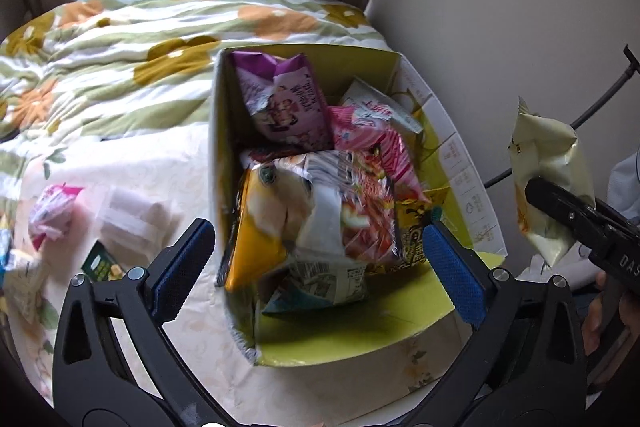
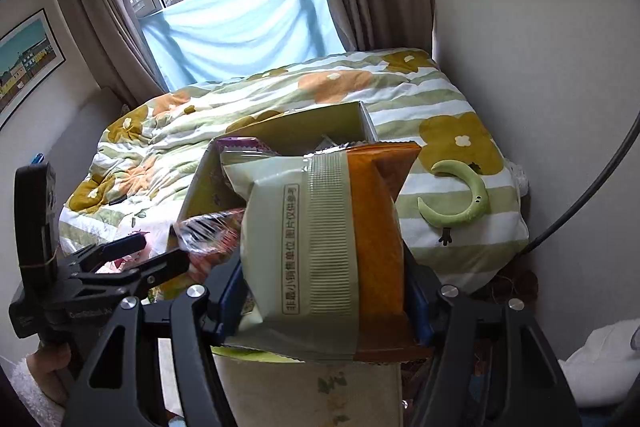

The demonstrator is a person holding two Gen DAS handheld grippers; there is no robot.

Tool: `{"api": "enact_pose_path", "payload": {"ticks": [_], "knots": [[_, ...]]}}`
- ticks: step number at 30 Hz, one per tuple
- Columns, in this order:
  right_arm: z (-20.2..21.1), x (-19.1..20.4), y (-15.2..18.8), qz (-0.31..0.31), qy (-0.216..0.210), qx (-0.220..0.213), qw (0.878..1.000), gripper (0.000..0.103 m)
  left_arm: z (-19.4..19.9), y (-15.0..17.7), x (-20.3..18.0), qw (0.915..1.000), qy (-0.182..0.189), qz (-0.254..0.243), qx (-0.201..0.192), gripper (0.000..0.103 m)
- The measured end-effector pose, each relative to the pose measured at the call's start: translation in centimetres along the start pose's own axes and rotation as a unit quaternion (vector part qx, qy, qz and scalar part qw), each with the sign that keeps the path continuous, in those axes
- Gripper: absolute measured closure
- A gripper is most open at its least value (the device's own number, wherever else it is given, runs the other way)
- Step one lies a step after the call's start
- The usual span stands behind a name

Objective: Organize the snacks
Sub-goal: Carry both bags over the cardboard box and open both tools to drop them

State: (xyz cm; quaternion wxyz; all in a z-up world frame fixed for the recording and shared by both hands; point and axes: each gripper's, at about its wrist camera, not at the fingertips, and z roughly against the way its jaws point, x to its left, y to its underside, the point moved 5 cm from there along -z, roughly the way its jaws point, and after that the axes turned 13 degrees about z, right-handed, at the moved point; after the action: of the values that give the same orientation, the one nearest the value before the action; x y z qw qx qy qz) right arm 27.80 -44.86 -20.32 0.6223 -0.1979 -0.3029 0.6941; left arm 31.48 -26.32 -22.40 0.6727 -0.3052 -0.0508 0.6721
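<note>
Your left fingers (image 1: 316, 259) gape empty over the snack box (image 1: 224, 163), mostly filled; right fingers (image 2: 324, 301) clamp a green-orange packet (image 2: 320, 247); strays left of the box remain.

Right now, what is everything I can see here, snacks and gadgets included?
cardboard box: one, yellow-green inside, on the bed, full of snack packets
purple packet: one, at the box's far end
pink packet: one, in the box's middle
pale green and orange packet: one, held near the box
loose snacks: several, mixed colours, on the cloth left of the box
floral quilt: one, green, orange, white, behind the box
moon plush: one, green, on the pillow
left hand-held gripper: black, blue pads, open over the box
right hand-held gripper: black, clamped on the pale green and orange packet
</note>
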Motion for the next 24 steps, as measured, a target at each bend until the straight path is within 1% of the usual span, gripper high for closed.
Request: {"api": "enact_pose_path", "payload": {"ticks": [5, 12, 14, 15, 16, 17, 19, 24], "knots": [[-1.4, -0.4, -0.5, 0.01, -0.02, 0.012, 1.0, 0.041, 1.3, 0.1, 1.9, 0.9996, -0.014, 0.023, -0.011, 0.0], [-4.0, -0.8, -3.2, 0.013, -0.04, 0.011, 0.999, 0.04, 3.0, 0.1, 2.6, 0.9986, -0.041, 0.026, -0.022, 0.0], [-5.0, -0.7, -3.8, 0.013, -0.046, 0.017, 0.999, 0.039, 3.5, -0.1, 2.8, 0.9981, -0.05, 0.025, -0.028, 0.0], [-5.4, -0.8, -3.9, 0.01, -0.046, 0.017, 0.999, 0.037, 3.7, -0.1, 2.9, 0.9976, -0.056, 0.023, -0.032, 0.0], [-5.6, -0.8, -3.9, 0.008, -0.046, 0.016, 0.999, 0.025, 3.8, -0.1, 2.9, 0.9972, -0.063, 0.021, -0.035, 0.0], [-5.6, -0.9, -3.8, 0.005, -0.048, 0.012, 0.999, 0.01, 4.0, 0.0, 3.1, 0.9966, -0.07, 0.018, -0.039, 0.0], [-5.5, -0.8, -3.6, 0.001, -0.051, 0.005, 0.999, 0.001, 4.2, 0.4, 3.4, 0.9959, -0.079, 0.013, -0.041, 0.0], [-5.4, 0.0, -2.3, 0.013, -0.059, 0.012, 0.998, 0.001, 3.6, 1.7, 4.2, 0.9961, -0.081, 0.021, -0.029, 0.0]]}}
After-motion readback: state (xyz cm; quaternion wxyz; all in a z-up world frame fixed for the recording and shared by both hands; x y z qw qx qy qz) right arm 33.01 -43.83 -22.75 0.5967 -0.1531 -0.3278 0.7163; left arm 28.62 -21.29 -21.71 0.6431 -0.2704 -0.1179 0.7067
